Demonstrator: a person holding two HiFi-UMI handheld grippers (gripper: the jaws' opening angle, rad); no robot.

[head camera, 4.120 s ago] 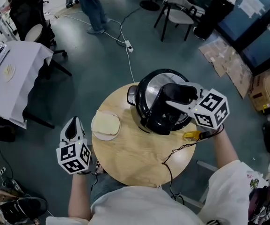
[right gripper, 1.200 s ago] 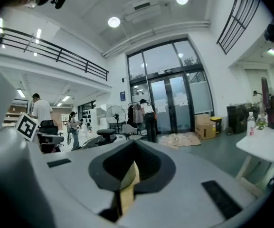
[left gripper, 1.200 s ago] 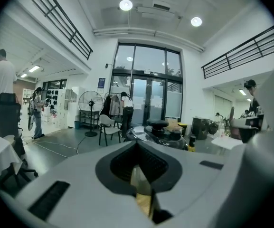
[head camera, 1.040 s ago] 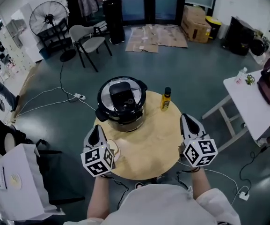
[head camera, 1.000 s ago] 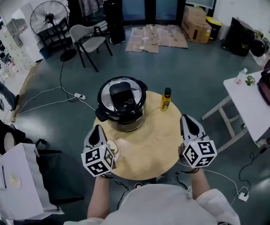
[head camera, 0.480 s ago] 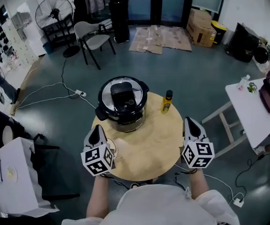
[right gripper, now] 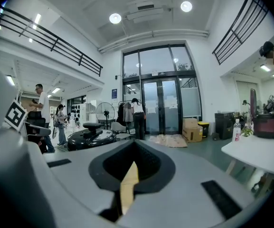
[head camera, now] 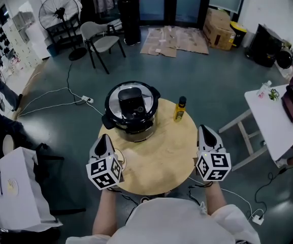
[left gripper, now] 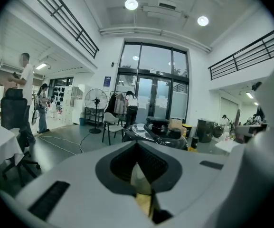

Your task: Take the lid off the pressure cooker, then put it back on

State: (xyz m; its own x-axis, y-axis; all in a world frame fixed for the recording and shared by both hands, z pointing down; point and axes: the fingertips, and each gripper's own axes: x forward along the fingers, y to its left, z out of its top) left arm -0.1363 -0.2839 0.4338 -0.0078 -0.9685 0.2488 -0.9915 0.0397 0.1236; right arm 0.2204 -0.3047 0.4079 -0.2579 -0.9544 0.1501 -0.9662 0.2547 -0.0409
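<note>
The lid point(head camera: 131, 100) sits on the pressure cooker point(head camera: 129, 120) at the far side of the round worktop point(head camera: 161, 159), and the left gripper point(head camera: 103, 139) and right gripper point(head camera: 206, 131) hang at its near edge, fingers clenched on nothing, so the job looks either finished or unstarted.

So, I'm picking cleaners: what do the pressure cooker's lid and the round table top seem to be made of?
Lid: likely polished steel, since it reflects light, with a glossy black plastic handle block. Table top: pale matte wood, or maybe a wood-look laminate; grain is too faint to tell.
</note>
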